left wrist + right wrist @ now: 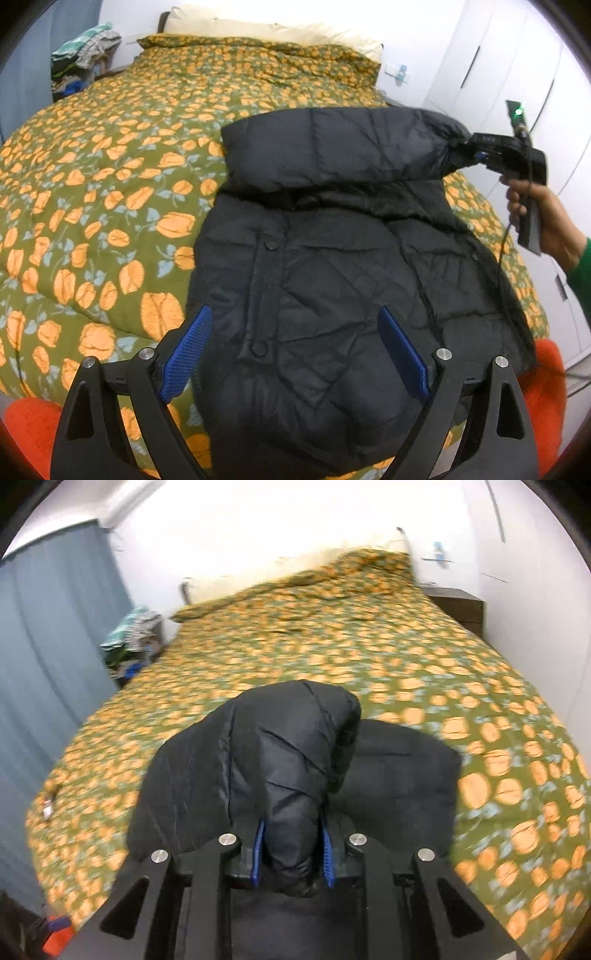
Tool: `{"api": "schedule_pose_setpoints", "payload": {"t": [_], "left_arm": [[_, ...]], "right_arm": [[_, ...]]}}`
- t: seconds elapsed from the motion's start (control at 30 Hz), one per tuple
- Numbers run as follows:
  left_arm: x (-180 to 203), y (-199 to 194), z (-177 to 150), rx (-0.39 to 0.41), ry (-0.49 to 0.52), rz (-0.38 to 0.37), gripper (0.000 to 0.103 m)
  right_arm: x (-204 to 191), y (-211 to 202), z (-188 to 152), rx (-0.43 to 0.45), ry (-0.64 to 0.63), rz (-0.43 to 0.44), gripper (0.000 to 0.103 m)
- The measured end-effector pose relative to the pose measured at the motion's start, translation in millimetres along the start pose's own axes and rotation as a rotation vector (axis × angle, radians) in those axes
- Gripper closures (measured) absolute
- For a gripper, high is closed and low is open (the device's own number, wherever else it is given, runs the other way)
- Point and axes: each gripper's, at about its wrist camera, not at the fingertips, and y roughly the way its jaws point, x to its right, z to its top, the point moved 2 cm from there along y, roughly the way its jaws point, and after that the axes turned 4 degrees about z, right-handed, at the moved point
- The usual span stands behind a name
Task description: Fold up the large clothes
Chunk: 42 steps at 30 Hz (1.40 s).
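Pinching jacket (332,266) sleeve (291,775): right tool (291,853); left tool (295,354) agape above jacket; floral quilt (110,192) beneath.

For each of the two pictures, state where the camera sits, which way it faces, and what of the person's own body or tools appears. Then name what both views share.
Left wrist: sits on the open left gripper, looking down over the black jacket toward the headboard; shows the person's hand.
Right wrist: sits on the right gripper, shut on the sleeve, facing the pillows.
Shared: jacket, floral duvet, clothes pile.
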Motion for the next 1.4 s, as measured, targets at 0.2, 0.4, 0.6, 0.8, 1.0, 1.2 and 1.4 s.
{"api": "schedule_pose_setpoints", "payload": {"t": [0.2, 0.4, 0.6, 0.8, 1.0, 1.2, 1.4], "left_arm": [[16.9, 14.9, 7.1, -0.034, 0.081, 0.015, 0.011], [21.6, 35.8, 37.4, -0.052, 0.132, 0.065, 0.011], [19.1, 59.3, 114.7, 0.079, 0.096, 0.113, 0.011], [31.4, 134.0, 158.5, 0.118, 0.111, 0.174, 0.024], [31.0, 204.9, 138.0, -0.018, 0.149, 0.227, 0.032], [32.7, 224.8, 128.5, -0.046, 0.155, 0.230, 0.032], [34.9, 205.4, 143.8, -0.072, 0.154, 0.213, 0.033]], "right_arm": [[63.0, 58.5, -42.6, -0.151, 0.096, -0.074, 0.079], [81.9, 70.0, -68.9, -0.185, 0.183, -0.018, 0.050], [64.8, 26.9, -57.0, -0.092, 0.041, -0.067, 0.031], [21.2, 24.2, -29.8, -0.033, -0.146, 0.016, 0.040], [45.1, 96.1, -52.1, -0.185, -0.049, 0.009, 0.046], [54.0, 113.4, -67.5, -0.218, -0.004, 0.018, 0.046], [58.2, 115.1, -76.3, -0.206, 0.004, 0.026, 0.046]]}}
